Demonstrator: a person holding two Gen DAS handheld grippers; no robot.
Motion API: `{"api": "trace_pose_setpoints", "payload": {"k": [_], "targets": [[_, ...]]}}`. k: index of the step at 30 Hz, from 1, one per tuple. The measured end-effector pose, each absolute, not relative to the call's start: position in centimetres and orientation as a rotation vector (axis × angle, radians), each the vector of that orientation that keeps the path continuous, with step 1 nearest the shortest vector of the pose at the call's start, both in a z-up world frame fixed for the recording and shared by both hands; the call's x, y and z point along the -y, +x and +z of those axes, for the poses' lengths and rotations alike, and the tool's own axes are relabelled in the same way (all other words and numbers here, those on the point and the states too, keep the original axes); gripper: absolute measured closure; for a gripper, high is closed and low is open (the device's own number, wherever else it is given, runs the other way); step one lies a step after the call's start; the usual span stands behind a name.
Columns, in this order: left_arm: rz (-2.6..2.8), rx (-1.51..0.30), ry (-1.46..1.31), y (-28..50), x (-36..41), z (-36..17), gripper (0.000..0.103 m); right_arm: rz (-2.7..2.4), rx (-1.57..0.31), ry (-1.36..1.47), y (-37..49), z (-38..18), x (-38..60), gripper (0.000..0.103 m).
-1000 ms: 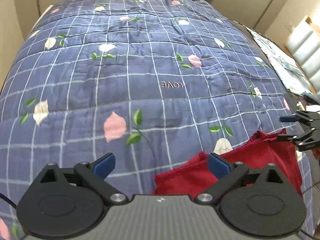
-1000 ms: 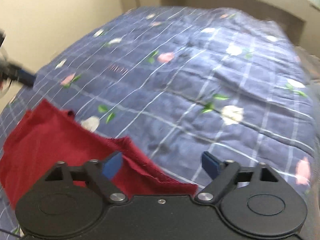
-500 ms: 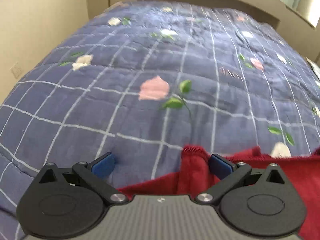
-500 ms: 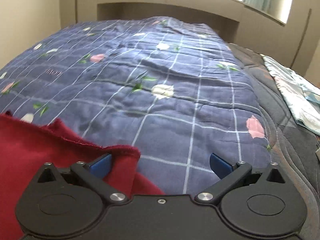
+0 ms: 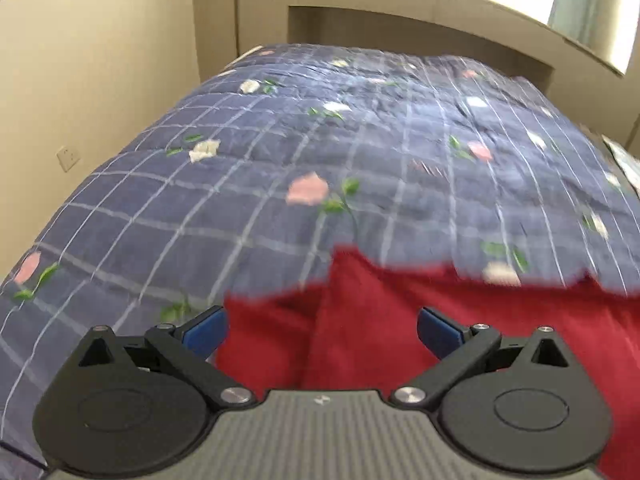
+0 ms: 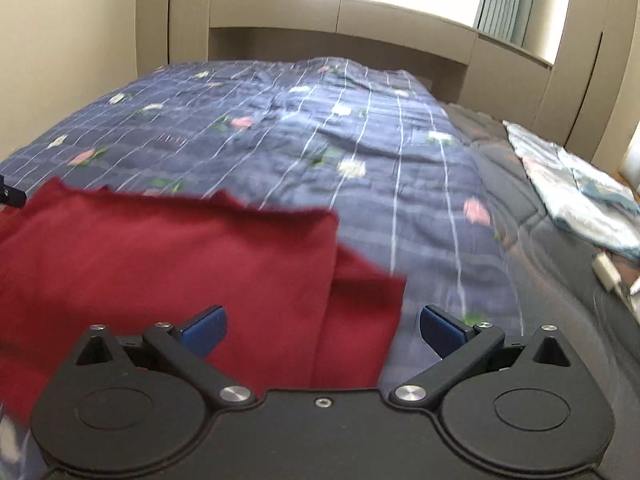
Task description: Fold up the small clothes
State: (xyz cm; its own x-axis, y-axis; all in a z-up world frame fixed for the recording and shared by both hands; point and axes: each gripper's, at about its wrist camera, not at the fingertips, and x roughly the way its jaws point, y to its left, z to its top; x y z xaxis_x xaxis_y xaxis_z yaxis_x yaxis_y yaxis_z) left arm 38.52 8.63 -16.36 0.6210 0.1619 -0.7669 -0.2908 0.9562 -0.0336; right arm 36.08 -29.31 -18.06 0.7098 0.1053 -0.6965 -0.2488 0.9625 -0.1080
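Observation:
A dark red garment [image 5: 400, 320] lies spread on the blue checked quilt [image 5: 320, 160] at the near end of the bed. My left gripper [image 5: 322, 330] hovers over its left part, jaws wide apart, nothing pinched between the blue pads. In the right wrist view the same red garment [image 6: 180, 260] fills the lower left, with one layer folded over another at its right edge. My right gripper [image 6: 322, 330] stands open above that right edge, pads apart and off the cloth. A tip of the left gripper shows at the far left edge of that view.
The flowered quilt [image 6: 360, 140] covers most of the bed up to a beige headboard niche [image 6: 340, 28]. A pale blue folded cloth [image 6: 580, 200] and a white charger with cable [image 6: 608, 272] lie on the dark mattress strip at the right. A wall with a socket [image 5: 68, 158] runs along the left.
Both grippers have swung toward the head of the bed and moved over the red garment, which now lies flatter and fills more of each view. Both stay open.

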Motion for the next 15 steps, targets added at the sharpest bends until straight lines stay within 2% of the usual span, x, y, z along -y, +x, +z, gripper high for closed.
{"api": "trace_pose_setpoints", "payload": {"k": [7, 15], "targets": [[0.329, -1.034, -0.108, 34.4, -5.1, -18.5, 0.001, 0.164, -0.827, -0.233, 32.2, -21.1, 29.5, 0.001], [0.364, -1.028, -0.071, 33.8, -3.8, -17.7, 0.000, 0.136, -0.804, -0.171, 32.1, -19.5, 29.6, 0.001]]}}
